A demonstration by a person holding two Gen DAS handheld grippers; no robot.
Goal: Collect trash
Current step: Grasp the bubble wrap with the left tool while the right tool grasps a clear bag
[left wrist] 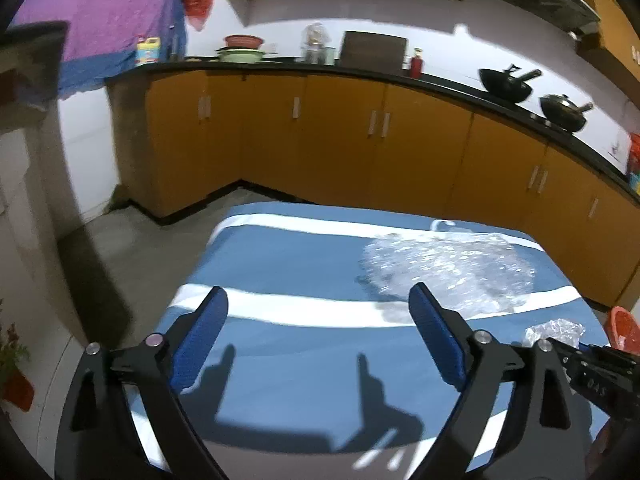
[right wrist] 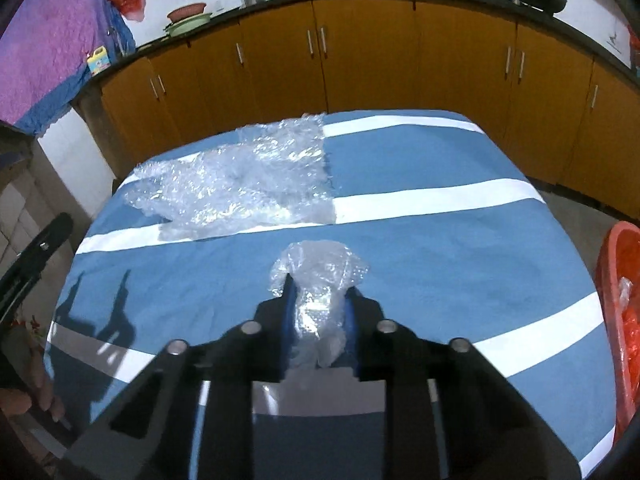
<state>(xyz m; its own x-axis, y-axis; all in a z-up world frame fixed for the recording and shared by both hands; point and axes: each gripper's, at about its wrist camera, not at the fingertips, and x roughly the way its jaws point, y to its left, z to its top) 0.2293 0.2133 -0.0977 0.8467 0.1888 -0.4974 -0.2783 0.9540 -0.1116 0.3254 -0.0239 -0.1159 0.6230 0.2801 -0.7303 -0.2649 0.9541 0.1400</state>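
My right gripper (right wrist: 318, 284) is shut on a crumpled clear plastic wrap (right wrist: 320, 268) and holds it just above the blue-and-white striped table (right wrist: 420, 248). The same wrap shows in the left wrist view (left wrist: 556, 330) beside the right gripper's black body. A large sheet of bubble wrap (right wrist: 240, 184) lies flat on the far left part of the table; in the left wrist view the bubble wrap (left wrist: 448, 268) lies just past my right finger. My left gripper (left wrist: 318, 300) is open and empty above the table's near left part.
A red plastic basket (right wrist: 618, 320) with some trash inside stands off the table's right edge; its rim shows in the left wrist view (left wrist: 622, 326). Orange kitchen cabinets (right wrist: 360, 48) with a black counter run behind the table. Bare floor (left wrist: 132, 248) lies left of the table.
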